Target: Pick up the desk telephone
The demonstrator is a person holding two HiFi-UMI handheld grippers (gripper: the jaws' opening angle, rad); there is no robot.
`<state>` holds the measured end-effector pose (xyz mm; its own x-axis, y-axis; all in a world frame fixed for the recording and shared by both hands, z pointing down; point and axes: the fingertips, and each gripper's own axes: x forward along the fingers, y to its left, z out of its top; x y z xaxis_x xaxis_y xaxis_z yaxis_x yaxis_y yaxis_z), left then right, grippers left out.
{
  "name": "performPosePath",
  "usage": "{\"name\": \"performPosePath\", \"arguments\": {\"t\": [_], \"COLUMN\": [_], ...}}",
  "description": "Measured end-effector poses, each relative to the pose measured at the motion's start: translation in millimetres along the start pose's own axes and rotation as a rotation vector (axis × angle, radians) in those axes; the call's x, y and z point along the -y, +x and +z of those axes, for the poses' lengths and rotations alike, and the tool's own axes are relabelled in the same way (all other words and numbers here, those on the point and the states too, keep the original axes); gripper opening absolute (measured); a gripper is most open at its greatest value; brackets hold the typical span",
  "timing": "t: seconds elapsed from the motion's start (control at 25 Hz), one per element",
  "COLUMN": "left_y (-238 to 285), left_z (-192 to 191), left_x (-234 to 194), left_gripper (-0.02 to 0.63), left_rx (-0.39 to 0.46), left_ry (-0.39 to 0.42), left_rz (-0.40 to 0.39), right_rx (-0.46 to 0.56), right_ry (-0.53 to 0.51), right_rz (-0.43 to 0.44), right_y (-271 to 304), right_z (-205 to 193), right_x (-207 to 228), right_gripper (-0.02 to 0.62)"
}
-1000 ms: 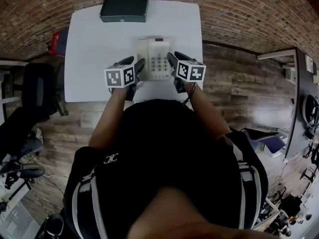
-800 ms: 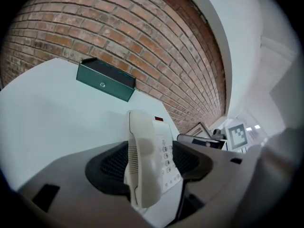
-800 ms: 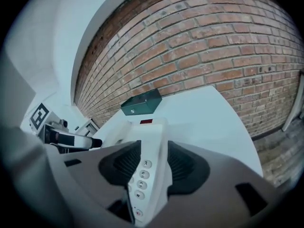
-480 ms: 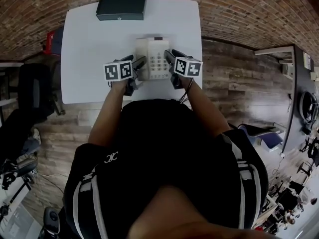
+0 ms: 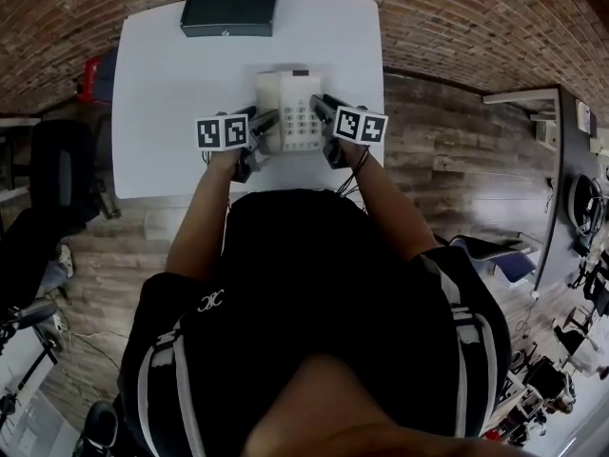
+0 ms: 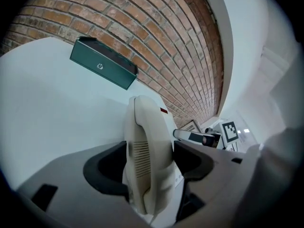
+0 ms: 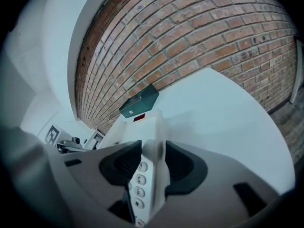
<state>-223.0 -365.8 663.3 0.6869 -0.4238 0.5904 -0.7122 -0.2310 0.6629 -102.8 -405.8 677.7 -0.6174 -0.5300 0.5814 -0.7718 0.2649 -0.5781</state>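
A white desk telephone [image 5: 290, 112] rests flat on the white table [image 5: 171, 84]. My left gripper [image 5: 259, 124] straddles its left side. In the left gripper view the cream handset [image 6: 145, 141] fills the gap between the dark pads [image 6: 107, 167]. My right gripper [image 5: 324, 112] straddles the right edge, and in the right gripper view the keypad edge [image 7: 142, 179] stands between its pads [image 7: 183, 167]. Both sets of jaws stand wide, close against the telephone, with no squeeze to be seen. In the left gripper view the right gripper's marker cube [image 6: 230, 131] shows beyond the phone.
A dark green box [image 5: 231, 12] lies at the table's far edge, also seen as the green box [image 6: 102, 69] against the brick wall [image 6: 142, 27]. A black chair [image 5: 57, 174] and a red object [image 5: 90, 74] stand left of the table. Wooden floor lies to the right.
Both grippers have sunk toward the table and moved in around the telephone's two sides. The telephone has stayed where it was.
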Motion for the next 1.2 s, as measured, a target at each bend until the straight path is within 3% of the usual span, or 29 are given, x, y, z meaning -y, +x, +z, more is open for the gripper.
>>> {"name": "performPosePath", "arguments": {"t": [0.2, 0.48, 0.64, 1.04, 1.2], "left_y": [3.3, 3.5, -3.8, -19.3, -27.3], "left_z": [-1.0, -3.1, -5.8, -2.3, 8.2], "left_x": [2.0, 1.3, 4.8, 28.6, 42.5], "left_gripper": [0.293, 0.288, 0.281, 0.279, 0.279], "left_rx": [0.015, -0.014, -0.026, -0.047, 0.006], "left_ry": [-0.047, -0.05, -0.056, 0.072, 0.07], "left_rz": [-0.032, -0.027, -0.037, -0.017, -0.041], "right_rx": [-0.015, -0.043, -0.067, -0.068, -0.015], "right_ry": [0.006, 0.048, 0.008, -0.073, -0.092], "right_rz": [0.01, 0.039, 0.021, 0.028, 0.03], "right_y": [-1.4, 0.3, -2.8, -25.0, -38.4], "right_z": [0.8, -1.1, 1.3, 11.3, 26.2], "right_x": [-0.7, 1.3, -6.1, -21.5, -29.3], "right_gripper": [0.121, 0.123, 0.117, 0.117, 0.115]}}
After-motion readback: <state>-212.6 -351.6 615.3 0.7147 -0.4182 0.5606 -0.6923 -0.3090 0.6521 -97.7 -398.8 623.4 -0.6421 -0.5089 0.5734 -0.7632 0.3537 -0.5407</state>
